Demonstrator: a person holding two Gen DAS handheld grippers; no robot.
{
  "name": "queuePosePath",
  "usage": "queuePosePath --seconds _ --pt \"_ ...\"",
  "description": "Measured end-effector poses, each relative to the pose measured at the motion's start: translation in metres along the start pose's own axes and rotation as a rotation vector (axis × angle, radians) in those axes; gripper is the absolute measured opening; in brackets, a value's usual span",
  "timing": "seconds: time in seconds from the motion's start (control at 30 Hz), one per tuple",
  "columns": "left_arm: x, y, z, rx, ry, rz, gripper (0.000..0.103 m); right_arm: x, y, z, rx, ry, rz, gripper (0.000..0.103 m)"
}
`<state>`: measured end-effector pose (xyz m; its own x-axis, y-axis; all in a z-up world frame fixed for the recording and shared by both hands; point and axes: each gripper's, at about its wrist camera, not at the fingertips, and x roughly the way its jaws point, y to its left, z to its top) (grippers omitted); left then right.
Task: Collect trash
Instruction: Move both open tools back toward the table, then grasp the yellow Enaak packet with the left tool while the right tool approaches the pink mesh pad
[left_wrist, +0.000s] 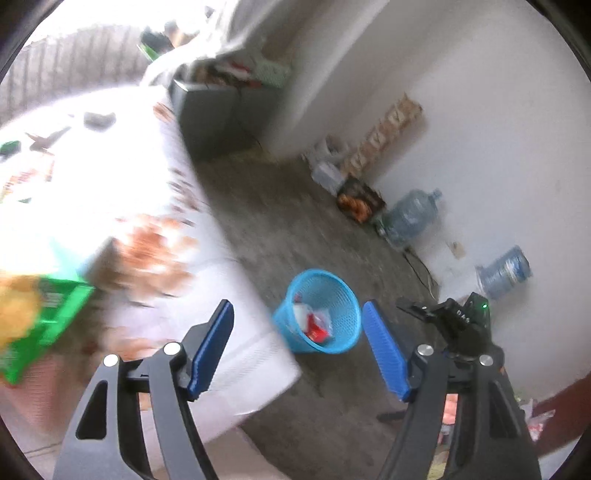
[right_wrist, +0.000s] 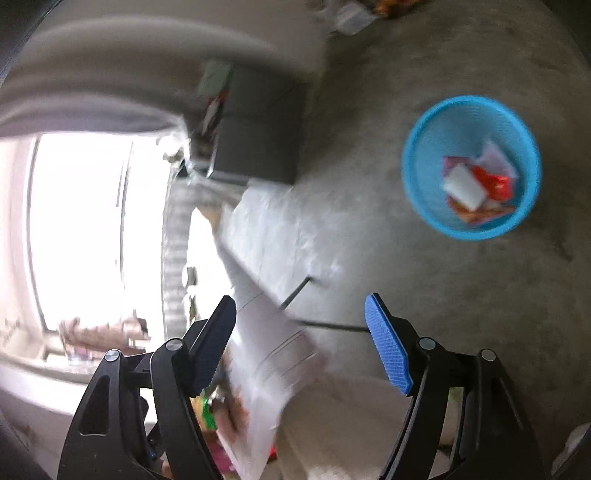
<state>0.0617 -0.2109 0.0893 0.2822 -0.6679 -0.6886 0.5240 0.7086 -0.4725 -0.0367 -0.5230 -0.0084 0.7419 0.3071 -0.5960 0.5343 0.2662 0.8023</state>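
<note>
Both grippers hang with blue-padded fingers spread apart and empty: left gripper level beside the table's white-clothed edge, right gripper tipped downward. The blue mesh wastebasket, holding crumpled wrappers, stands on open grey concrete floor.

Your left gripper has black angular arms with cut-out slots, silver round pivot screws, and blue ribbed pads. Your right gripper is built the same: black linkage, silver screws, blue textured pads. Its black body shows a green LED in the left view.
</note>
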Motion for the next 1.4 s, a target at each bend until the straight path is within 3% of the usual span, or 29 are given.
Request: queuePosePath --seconds 0.13,0.4,0.5,0.6,0.7,0.8,0.97,1.03,1.23,1.4 --pt "-0.045 0.038 -0.003 -0.042 -0.089 0.041 0.072 0.03 0.047 -0.018 -0.124 0.068 0.0 0.069" --pt "-0.132 0.131 -0.04 -0.245 -0.278 0.137 0.073 0.1 0.128 -0.063 -0.378 0.212 -0.039 0.069" --pt "-0.159 0.162 -0.038 -0.282 -0.329 0.175 0.073 0.125 0.157 -0.081 -0.44 0.272 -0.028 0.069" --pt "-0.185 0.183 -0.021 -0.258 -0.371 0.222 0.073 0.149 0.185 -0.099 -0.476 0.319 -0.006 0.069" --pt "-0.2 0.209 0.007 -0.252 -0.351 0.211 0.073 0.172 0.211 -0.115 -0.526 0.351 0.0 0.069" --pt "-0.196 0.243 0.044 -0.265 -0.277 0.178 0.073 0.196 0.238 -0.119 -0.578 0.373 0.002 0.069" --pt "-0.144 0.304 0.097 -0.311 -0.092 0.198 0.071 0.223 0.262 -0.121 -0.583 0.384 -0.012 0.069" --pt "-0.117 0.327 0.111 -0.349 -0.018 0.204 0.064 0.229 0.262 -0.125 -0.58 0.387 -0.027 0.069" --pt "-0.055 0.368 0.136 -0.355 0.113 0.263 0.059 0.236 0.233 -0.113 -0.521 0.401 -0.11 0.067" --pt "-0.025 0.383 0.146 -0.364 0.158 0.258 0.053 0.227 0.221 -0.102 -0.509 0.387 -0.144 0.067"
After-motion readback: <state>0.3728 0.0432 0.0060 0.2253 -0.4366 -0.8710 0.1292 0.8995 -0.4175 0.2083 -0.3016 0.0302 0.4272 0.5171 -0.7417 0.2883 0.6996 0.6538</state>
